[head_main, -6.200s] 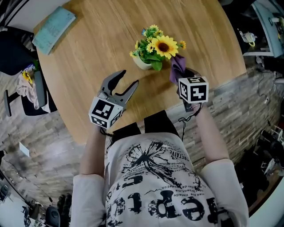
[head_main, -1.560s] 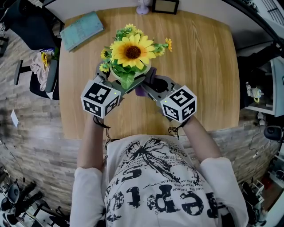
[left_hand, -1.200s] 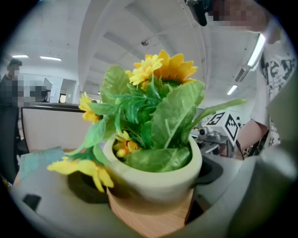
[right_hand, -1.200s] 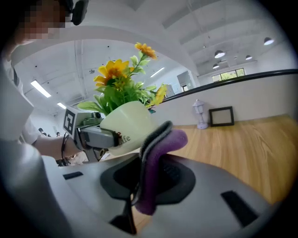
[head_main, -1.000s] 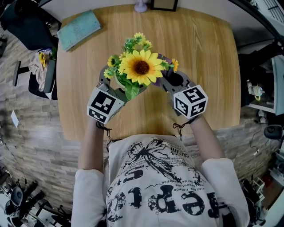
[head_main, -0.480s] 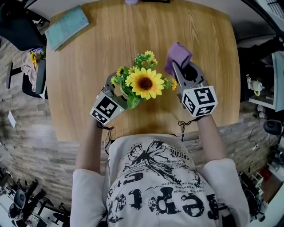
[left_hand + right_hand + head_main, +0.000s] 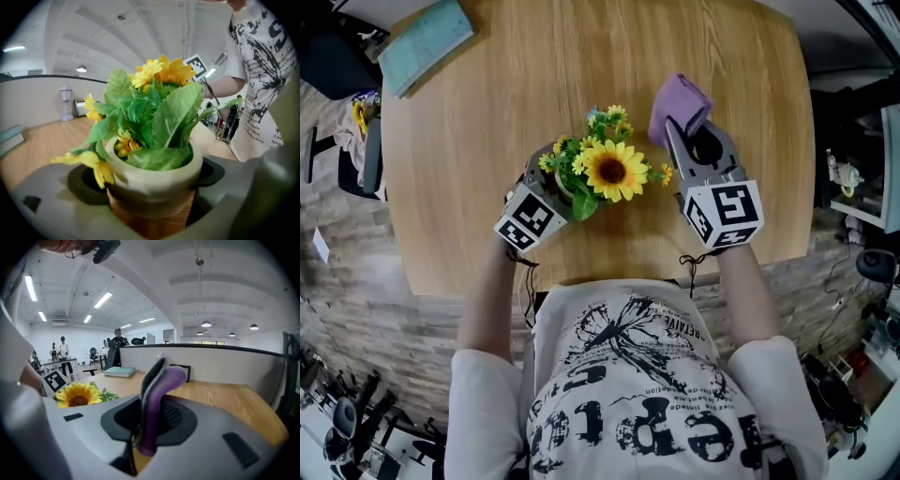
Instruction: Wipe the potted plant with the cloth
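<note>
A round-cornered wooden worktop point(image 7: 534, 94) is seen from above, with a person in a printed white shirt point(image 7: 647, 394) at its near edge.

At the far left corner a pale teal book point(image 7: 425, 45) is laid flat.

Left of the middle, close to the near edge, the left gripper point(image 7: 151, 206) is held low over the wood. Its fingers are closed round the sides of a cream pot point(image 7: 154, 173), one finger on each side. It cannot be told whether the pot rests on the worktop or is lifted off it.

The potted plant point(image 7: 605, 173) is held upright. A large sunflower is turned toward the camera, and small yellow blooms and broad green leaves are spread round it and over the pot's rim.

Just right of the plant, the right gripper point(image 7: 692, 141) is pointed toward the far edge. Its fingers are pressed together on a purple cloth point(image 7: 677, 108). The free end of the cloth is stood up above the fingers and folded over at the top. The cloth is held near the flowers but apart from them.

Along the far edge, a small dark picture frame point(image 7: 182, 373) is seen from the right gripper view.
</note>
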Available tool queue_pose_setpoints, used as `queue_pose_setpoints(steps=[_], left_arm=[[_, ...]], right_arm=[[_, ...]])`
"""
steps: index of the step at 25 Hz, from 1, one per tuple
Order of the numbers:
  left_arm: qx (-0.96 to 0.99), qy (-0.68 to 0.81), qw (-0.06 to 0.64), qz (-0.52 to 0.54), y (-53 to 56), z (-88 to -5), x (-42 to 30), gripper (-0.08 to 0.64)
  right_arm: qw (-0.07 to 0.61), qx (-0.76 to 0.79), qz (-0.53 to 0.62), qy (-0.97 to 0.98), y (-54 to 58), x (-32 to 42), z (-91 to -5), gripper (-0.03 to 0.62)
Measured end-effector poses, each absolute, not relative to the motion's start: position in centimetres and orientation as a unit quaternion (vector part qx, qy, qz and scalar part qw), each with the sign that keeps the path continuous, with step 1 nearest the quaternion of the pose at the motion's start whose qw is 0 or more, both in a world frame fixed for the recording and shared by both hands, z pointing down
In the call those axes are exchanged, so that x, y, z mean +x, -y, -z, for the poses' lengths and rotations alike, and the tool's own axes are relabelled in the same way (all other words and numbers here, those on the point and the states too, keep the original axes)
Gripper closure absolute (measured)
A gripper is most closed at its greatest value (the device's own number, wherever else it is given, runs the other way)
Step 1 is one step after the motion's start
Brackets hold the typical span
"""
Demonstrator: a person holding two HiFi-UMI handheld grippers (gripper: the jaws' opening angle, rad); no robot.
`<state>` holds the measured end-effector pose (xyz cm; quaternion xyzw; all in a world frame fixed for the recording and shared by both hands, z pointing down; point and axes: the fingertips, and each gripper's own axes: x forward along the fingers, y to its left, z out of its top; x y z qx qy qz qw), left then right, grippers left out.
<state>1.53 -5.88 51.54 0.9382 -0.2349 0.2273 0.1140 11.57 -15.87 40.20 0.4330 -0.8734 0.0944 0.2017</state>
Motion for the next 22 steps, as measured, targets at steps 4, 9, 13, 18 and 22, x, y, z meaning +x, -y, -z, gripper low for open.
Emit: queue_pose_setpoints(steps=[4,9,13,18,22], left_arm=[[0.937,0.232,0.109,-0.236,6.0,-52.0,1.3,0.031],[0.937,0.230,0.111,-0.238,6.3,-52.0,1.4,0.028],[0.936,0.242,0.121,-0.227,6.7,-51.7,1.2,-0.002],[0.929,0.273,0.109,-0.224,6.0,-50.2,0.6,-0.015],[0.918,0.330,0.090,-0.200,5.9,-46.7,-1.2,-0.012]], right_arm=[[0.209,0.419,-0.088,0.879,15.3,10.8,-40.2,0.514],[0.203,0.416,-0.101,0.881,15.1,10.5,-40.3,0.514],[0.213,0.415,-0.099,0.879,15.1,10.1,-40.4,0.514],[0.228,0.410,-0.085,0.879,14.4,10.0,-39.9,0.514],[0.216,0.414,-0.080,0.881,13.7,9.8,-38.5,0.514]])
